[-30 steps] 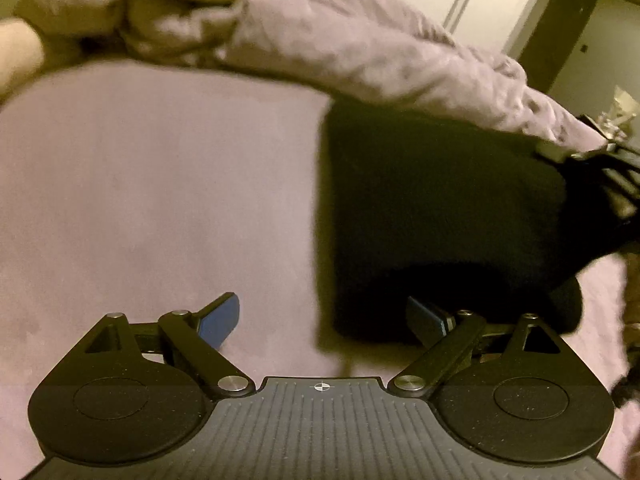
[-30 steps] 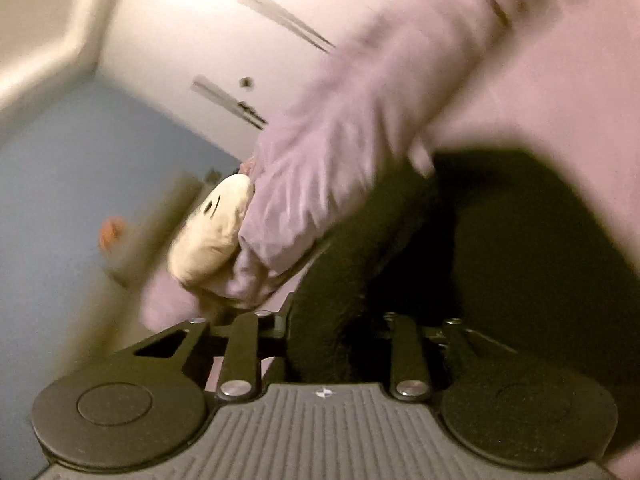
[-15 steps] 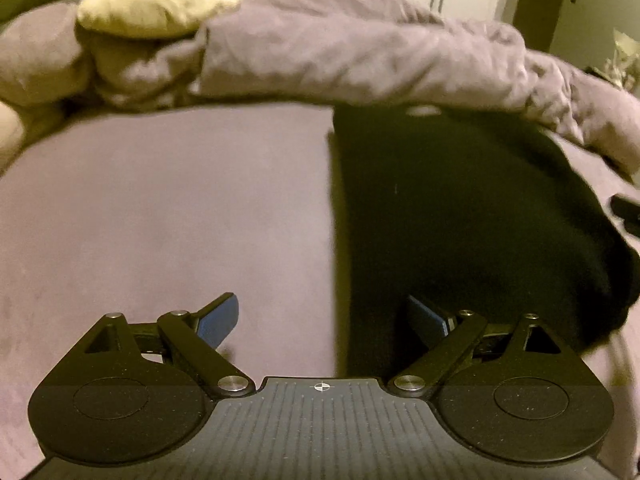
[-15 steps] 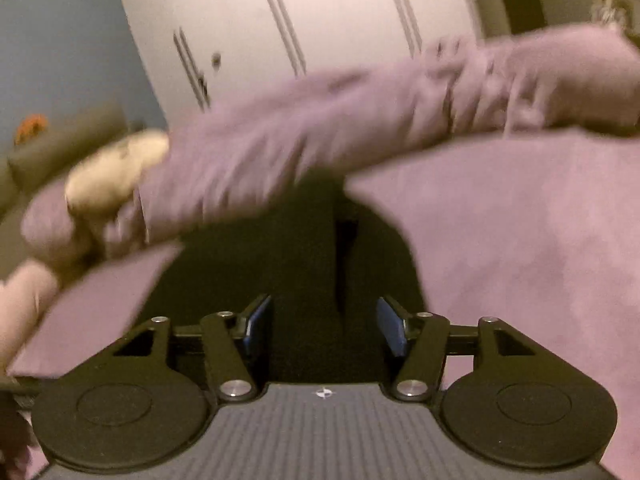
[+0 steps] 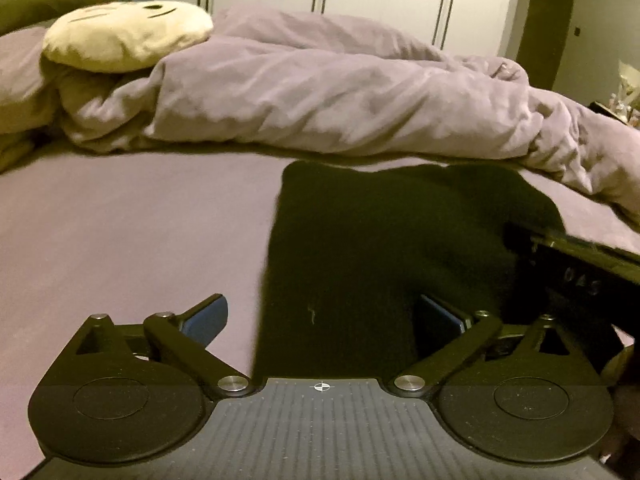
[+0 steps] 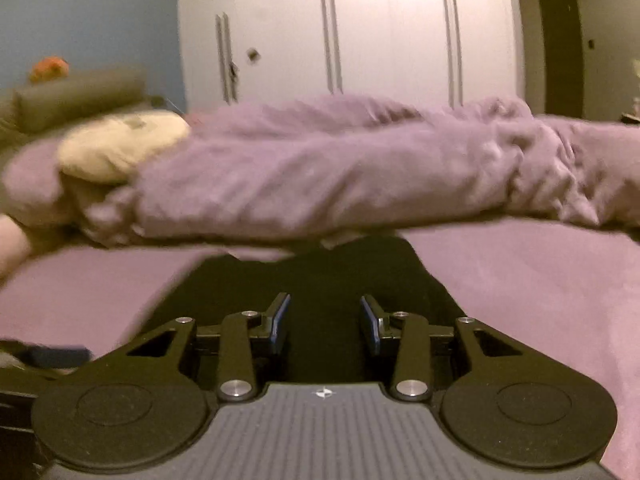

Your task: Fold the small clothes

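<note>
A black garment (image 5: 380, 240) lies flat on the purple bed sheet (image 5: 120, 240), its far edge tucked just under the duvet. My left gripper (image 5: 320, 304) hovers low over the garment's near left edge with its jaws opening wide. One finger is over the sheet, the other over the cloth, and nothing is gripped. My right gripper (image 6: 325, 298) sits over the near middle of the same garment (image 6: 320, 272). Its jaws are closing, the pads still apart, with black cloth below and between them. The right gripper's body (image 5: 580, 268) shows at the right edge of the left wrist view.
A bunched purple duvet (image 5: 340, 100) runs across the back of the bed. A cream plush cushion (image 5: 124, 36) with a face lies on it at the left. White wardrobe doors (image 6: 380, 32) stand behind. Bare sheet (image 6: 540, 280) extends to the right of the garment.
The right gripper held a raised fold of black cloth a second ago; it has let go and rolled level. The garment now lies flat. The left gripper has shifted over its left edge.
</note>
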### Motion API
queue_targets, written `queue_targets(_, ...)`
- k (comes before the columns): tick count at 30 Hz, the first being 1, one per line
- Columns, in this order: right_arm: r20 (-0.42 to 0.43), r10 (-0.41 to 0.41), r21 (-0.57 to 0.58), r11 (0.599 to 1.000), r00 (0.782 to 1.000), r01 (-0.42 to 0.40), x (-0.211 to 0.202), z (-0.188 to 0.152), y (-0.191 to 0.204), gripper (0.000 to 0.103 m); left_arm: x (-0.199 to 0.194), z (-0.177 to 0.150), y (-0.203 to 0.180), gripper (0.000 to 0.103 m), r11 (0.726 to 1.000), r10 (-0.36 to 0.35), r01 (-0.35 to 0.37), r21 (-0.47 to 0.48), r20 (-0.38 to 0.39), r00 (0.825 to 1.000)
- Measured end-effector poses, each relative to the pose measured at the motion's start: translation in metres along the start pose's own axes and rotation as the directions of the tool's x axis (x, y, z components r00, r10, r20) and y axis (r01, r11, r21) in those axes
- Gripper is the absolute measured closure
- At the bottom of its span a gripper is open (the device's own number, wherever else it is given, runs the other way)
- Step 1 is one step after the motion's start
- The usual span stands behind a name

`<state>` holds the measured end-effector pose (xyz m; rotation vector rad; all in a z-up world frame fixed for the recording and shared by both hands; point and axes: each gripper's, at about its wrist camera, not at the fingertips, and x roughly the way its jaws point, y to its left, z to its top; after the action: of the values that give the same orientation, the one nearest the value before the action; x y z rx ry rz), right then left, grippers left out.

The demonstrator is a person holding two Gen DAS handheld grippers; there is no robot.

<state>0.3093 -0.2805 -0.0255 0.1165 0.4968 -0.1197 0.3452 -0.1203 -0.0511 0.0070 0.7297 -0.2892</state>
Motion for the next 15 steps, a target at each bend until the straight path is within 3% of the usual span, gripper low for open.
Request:
queue_targets(4, -0.008, -0.096, -0.045, 0.994, 0.995, 0.095, 0.026, -0.017, -0.016, 0.065, 0.022, -0.003, -0.004, 0.000, 0.998, -0.063, 0.063, -0.014, 0.000, 0.998)
queue_targets(10, 0.066, -0.069, -0.026, 0.997, 0.995, 0.071, 0.028, -0.047, -0.029, 0.064, 0.036, -0.015, 0.010, 0.000, 0.983, -0.156, 0.157, -0.093, 0.020, 0.988)
queue_targets(15, 0.063, -0.064, -0.019, 0.998, 0.996, 0.065, 0.027, -0.045, -0.030, 0.061, 0.028, -0.019, 0.004, 0.000, 0.991, -0.113, 0.117, -0.068, 0.052, 0.992)
